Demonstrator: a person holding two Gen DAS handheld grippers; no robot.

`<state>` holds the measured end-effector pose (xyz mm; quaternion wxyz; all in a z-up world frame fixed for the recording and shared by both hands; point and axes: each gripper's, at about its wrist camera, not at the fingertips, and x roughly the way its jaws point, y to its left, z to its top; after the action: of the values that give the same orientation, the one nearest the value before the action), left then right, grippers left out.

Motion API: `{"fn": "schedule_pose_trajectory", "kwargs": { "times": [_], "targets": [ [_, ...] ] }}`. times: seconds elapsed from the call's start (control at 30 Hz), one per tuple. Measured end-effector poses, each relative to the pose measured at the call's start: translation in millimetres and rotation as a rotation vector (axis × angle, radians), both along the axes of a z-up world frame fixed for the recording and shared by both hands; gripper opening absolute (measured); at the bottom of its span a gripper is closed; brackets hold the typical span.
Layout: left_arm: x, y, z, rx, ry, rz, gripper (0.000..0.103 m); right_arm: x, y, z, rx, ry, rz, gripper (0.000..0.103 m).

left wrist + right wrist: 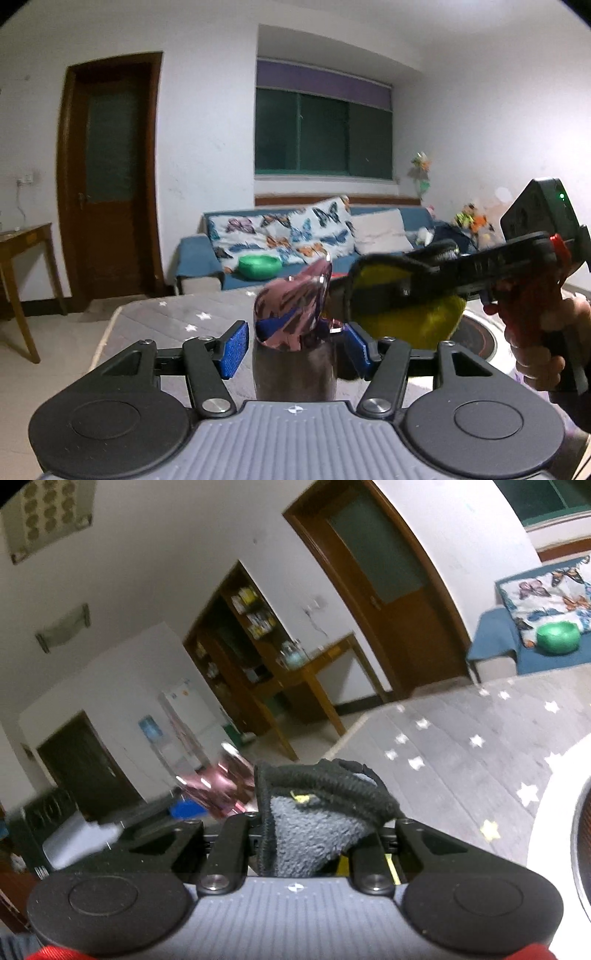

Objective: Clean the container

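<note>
Blue pads of the left gripper [295, 345] sit on either side of a shiny pink container [295, 325], which stands between them and seems clamped, though blur makes the contact unsure. It is held above a grey star-patterned bench [177, 317]. Just to its right, the right gripper [354, 295], carried in a person's hand [543, 343], is closed on a yellow cloth [417, 325] with a grey face and black edging, close beside the container's mouth.

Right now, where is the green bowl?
The green bowl lies on the blue sofa at the far wall, just below the butterfly cushions, beyond the grey star-patterned table; in the right wrist view it shows at upper right.
</note>
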<state>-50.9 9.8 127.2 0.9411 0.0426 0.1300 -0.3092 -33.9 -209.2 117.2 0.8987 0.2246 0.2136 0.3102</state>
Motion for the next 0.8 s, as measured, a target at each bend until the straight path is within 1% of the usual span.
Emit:
{"fn": "schedule_pose_trajectory", "kwargs": {
  "times": [0.1, 0.13, 0.2, 0.27, 0.53, 0.7, 0.8],
  "targets": [
    [-4, 1, 2, -0.001, -0.007, -0.015, 0.06, 6, 1, 6, 0.042, -0.021, 0.008, 0.018],
    [-6, 1, 1, 0.007, -0.013, -0.018, 0.058, 10, 1, 6, 0.056, -0.023, 0.011, 0.018],
    [-6, 1, 0, 0.023, -0.018, -0.018, 0.054, 16, 1, 1, 0.088, -0.006, 0.018, 0.018],
    [-4, 1, 0, 0.023, -0.018, -0.018, 0.053, 21, 1, -6, 0.11, 0.016, 0.022, 0.018],
    [-6, 6, -5, 0.009, -0.014, -0.019, 0.053, 45, -4, -57, 0.184, 0.149, 0.004, 0.018],
    [-7, 6, -8, 0.006, -0.005, -0.019, 0.053, 54, -4, -89, 0.152, 0.235, -0.018, 0.018],
    [-5, 6, -10, 0.005, 0.004, -0.016, 0.053, 58, -5, -108, 0.15, 0.287, -0.022, 0.018]
  ]
}}
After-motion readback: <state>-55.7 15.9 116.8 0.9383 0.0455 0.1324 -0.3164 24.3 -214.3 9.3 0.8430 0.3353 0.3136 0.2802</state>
